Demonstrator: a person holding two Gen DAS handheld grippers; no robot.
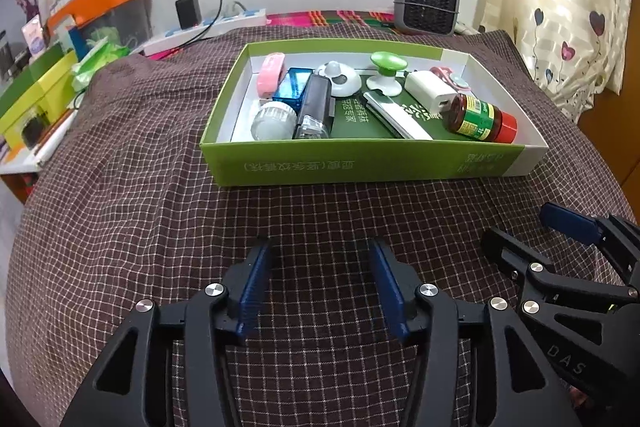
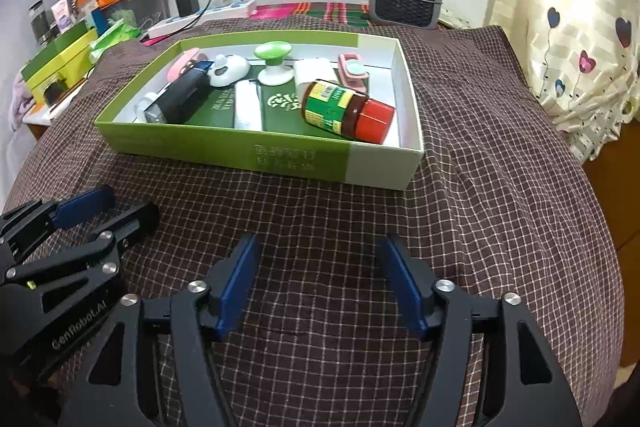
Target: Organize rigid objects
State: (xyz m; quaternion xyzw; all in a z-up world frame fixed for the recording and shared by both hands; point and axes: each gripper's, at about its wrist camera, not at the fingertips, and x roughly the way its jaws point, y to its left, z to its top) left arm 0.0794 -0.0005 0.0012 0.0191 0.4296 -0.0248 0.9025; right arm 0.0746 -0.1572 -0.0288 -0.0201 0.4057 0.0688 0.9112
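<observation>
- Two black claws with blue pads hang low over the brown checked cloth, the left claw (image 1: 318, 287) and the right claw (image 2: 318, 285) side by side, each showing in the other's view at the frame edge.
- Both claws stand apart with only cloth between the pads; neither holds anything.
- Ahead of both, well apart from the fingertips, sits the shallow green-and-white cardboard box (image 1: 360, 165) on the cloth-covered worktop, its long side towards the claws.
- Inside it, at the near right corner, lies a dark glass jar with a red lid and green-yellow label (image 2: 346, 111), on its side.
- Left of the jar lies a flat white-and-silver bar (image 1: 396, 117), then a black rectangular device with a clear end (image 1: 314, 107), tilted against a clear round-capped container (image 1: 272, 119).
- Along the far wall are a pink oval case (image 1: 270, 75), a blue translucent box (image 1: 294, 85), a white rounded gadget (image 1: 338, 77), a green mushroom-topped white knob (image 2: 274, 61) standing upright, a white rounded block (image 1: 430, 91) and a small pink clip-like item (image 2: 352, 67).
- Both claws point forward and downward at the cloth.
</observation>
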